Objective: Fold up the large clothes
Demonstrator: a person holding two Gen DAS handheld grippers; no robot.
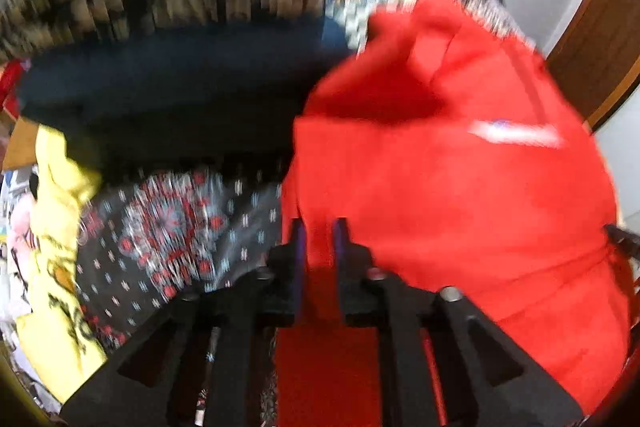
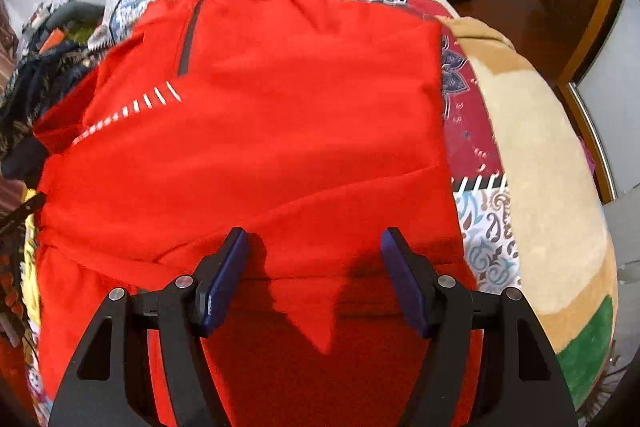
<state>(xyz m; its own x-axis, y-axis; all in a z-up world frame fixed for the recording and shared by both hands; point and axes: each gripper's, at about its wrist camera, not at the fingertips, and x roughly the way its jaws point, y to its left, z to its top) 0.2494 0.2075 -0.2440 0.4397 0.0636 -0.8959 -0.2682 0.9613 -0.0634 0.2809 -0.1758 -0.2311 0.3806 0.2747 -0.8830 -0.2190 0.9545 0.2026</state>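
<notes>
Under the right hand-held gripper (image 2: 316, 247) lies the red garment (image 2: 280, 115).

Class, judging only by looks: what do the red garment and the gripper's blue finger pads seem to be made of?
Red garment: apparently a smooth, matte knit, perhaps a synthetic sports fabric; it drapes in soft folds and carries a dark zip and white printed dashes.
Blue finger pads: probably rubber or soft plastic with a dull sheen, set on black rigid fingers.

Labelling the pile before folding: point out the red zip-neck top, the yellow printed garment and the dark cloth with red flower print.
red zip-neck top (image 2: 280, 115): right wrist view, flat chest panel.
yellow printed garment (image 1: 56, 227): left wrist view, its middle fold.
dark cloth with red flower print (image 1: 176, 227): left wrist view, the flower cluster.
</notes>
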